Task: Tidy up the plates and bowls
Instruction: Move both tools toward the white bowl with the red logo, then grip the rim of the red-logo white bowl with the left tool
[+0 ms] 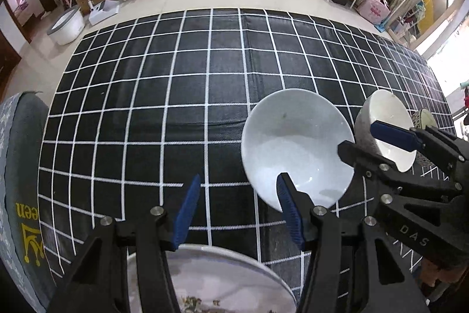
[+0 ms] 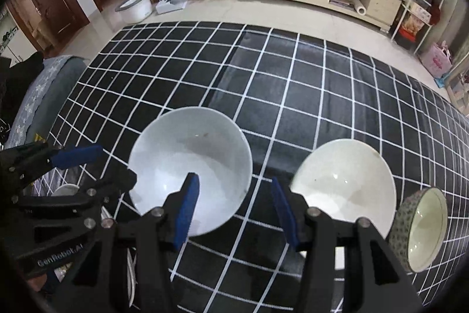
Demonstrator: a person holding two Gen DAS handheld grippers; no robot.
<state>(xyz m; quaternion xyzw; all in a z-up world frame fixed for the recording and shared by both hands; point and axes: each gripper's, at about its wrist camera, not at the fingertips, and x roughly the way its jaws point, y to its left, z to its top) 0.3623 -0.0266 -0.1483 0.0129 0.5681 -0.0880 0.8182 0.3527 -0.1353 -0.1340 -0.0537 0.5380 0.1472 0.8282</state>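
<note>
Bowls and a plate on a black checked cloth [image 1: 176, 96]

A plate [image 1: 234, 280] lies under the left gripper [image 1: 237, 210], jaws wide apart, holding nothing. The big white bowl [image 2: 190, 172], middle bowl [image 2: 346, 181] and small patterned bowl [image 2: 422, 228] sit in a row. The right gripper [image 2: 234, 207] is spread wide too, holding nothing

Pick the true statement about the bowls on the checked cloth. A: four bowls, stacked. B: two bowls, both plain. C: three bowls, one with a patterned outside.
C: the right wrist view shows a large white bowl, a second white bowl and a patterned bowl, side by side, unstacked.
</note>
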